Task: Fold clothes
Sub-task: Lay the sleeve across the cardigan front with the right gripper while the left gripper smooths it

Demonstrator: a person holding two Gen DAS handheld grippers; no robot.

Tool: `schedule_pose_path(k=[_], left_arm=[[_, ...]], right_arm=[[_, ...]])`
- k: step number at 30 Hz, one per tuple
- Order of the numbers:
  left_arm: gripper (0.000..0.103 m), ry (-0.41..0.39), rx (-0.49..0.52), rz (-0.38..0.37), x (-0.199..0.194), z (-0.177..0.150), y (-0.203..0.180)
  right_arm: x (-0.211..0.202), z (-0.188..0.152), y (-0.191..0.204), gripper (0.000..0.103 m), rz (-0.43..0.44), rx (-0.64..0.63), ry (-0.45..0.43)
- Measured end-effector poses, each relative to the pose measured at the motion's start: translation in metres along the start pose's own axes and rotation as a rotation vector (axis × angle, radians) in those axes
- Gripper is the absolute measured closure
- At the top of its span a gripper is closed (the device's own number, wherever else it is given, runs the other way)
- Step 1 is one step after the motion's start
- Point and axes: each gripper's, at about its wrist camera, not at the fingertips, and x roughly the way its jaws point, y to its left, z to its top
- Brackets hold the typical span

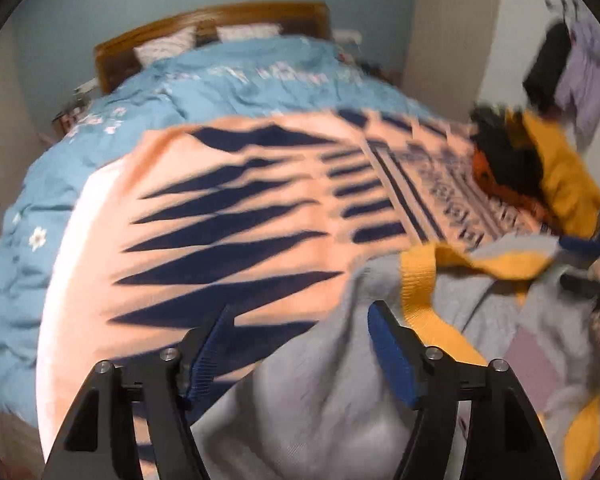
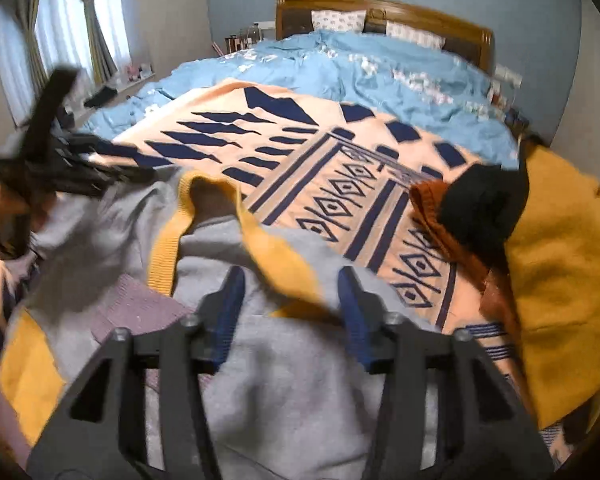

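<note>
The left gripper [image 1: 300, 344] and right gripper [image 2: 290, 308] hang parted and empty over the grey sweater [image 2: 284, 368], which lies loose on the patterned blanket [image 2: 300, 152], probably let go to regrip.

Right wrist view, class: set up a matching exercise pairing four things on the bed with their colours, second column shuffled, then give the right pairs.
Column one:
1. sweater lying under the right tool
2. duvet near the headboard
3. blanket spread in the middle
4. garment at the right edge

Column two:
A. peach with navy shapes
B. mustard yellow all over
C. grey with a yellow neckband
D. light blue

Pairs: 1-C, 2-D, 3-A, 4-B
</note>
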Motion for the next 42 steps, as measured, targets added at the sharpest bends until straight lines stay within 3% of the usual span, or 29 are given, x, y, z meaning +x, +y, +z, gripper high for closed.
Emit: schedule_pose_path(k=[2,5,10,16,21,26,28,30,34,38,40,41,42], left_arm=[[0.030,-0.035,-0.047,-0.010,-0.026,-0.009,0.015],[0.022,-0.069,-0.082,-0.003,-0.063,-0.031,0.033],[0.022,-0.058,-0.072,-0.028,-0.095,-0.069,0.043],[0.022,-0.084,-0.150,-0.045,-0.123,-0.109,0.070],[0.021,-0.105,-0.257,0.013,-0.151,-0.159,0.106],[0.021,-0.075,-0.283,0.133,-0.169,-0.200,0.125],[0.021,-0.082,-0.288,0.138,-0.173,-0.214,0.127],[0.021,-0.064,-0.296,0.150,-0.168,-0.222,0.127],[0.023,0.006,-0.291,0.214,-0.141,-0.227,0.127],[0.060,0.039,-0.287,0.272,-0.118,-0.225,0.131],[0.088,0.017,-0.308,0.284,-0.119,-0.221,0.135],[0.098,0.013,-0.306,0.336,-0.122,-0.218,0.138],[0.098,0.001,-0.309,0.370,-0.126,-0.213,0.140]], right_arm=[[0.004,-0.002,0.013,0.052,0.027,-0.035,0.011],[0.019,-0.009,0.022,0.052,-0.029,-0.103,0.062],[0.046,-0.011,-0.014,0.052,-0.076,-0.039,0.152],[0.054,0.004,-0.050,0.052,-0.053,0.178,0.146],[0.029,0.000,-0.006,0.052,0.042,0.090,0.109],[0.004,-0.014,0.055,0.051,0.171,-0.009,0.079],[-0.001,-0.021,0.075,0.049,0.213,-0.039,0.077],[-0.004,-0.028,0.092,0.038,0.225,-0.066,0.072],[-0.011,-0.038,0.116,0.036,0.229,-0.089,0.055],[-0.016,-0.044,0.125,0.036,0.244,-0.071,0.046],[-0.019,-0.048,0.125,0.036,0.240,-0.056,0.045],[-0.020,-0.049,0.125,0.036,0.239,-0.049,0.045],[-0.021,-0.051,0.124,0.036,0.240,-0.041,0.045]])
